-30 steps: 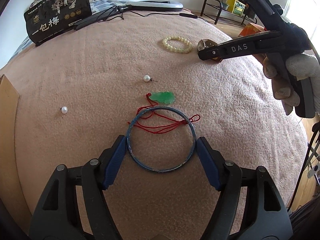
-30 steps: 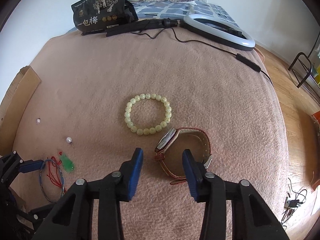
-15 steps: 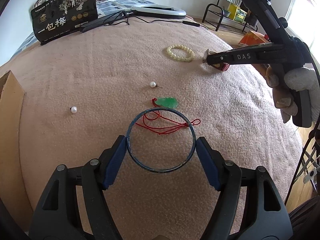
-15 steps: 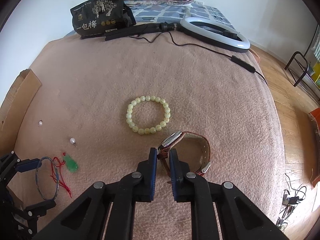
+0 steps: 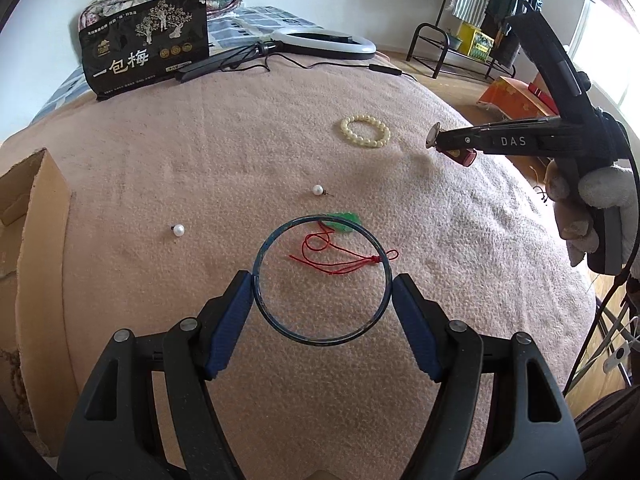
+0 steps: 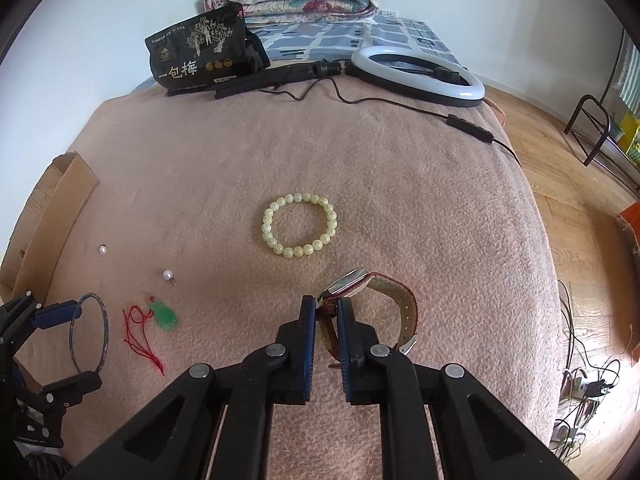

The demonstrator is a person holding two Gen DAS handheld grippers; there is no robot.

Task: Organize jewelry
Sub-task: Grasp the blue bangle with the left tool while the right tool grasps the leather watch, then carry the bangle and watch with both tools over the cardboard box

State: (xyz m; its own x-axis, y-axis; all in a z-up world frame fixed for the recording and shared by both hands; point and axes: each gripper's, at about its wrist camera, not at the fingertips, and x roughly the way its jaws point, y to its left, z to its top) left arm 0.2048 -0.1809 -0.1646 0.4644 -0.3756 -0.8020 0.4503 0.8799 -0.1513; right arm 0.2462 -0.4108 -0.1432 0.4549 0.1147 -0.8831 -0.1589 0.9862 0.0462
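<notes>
The left gripper spans the stiff, thin blue bangle across its width; the right gripper pinches the floppy brown-strapped wristwatch by its strap.

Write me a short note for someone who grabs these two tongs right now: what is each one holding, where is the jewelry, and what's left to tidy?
Left tongs: shut on the blue bangle, gripped at both sides, just above the pink blanket.
Right tongs: shut on the strap of the watch.
Loose on the blanket: bead bracelet, two pearl earrings, green pendant with its red cord.
A cardboard box sits at the left edge; whether things go there is not shown.
Done: two pieces picked up. Left: place both, then the four loose pieces.
</notes>
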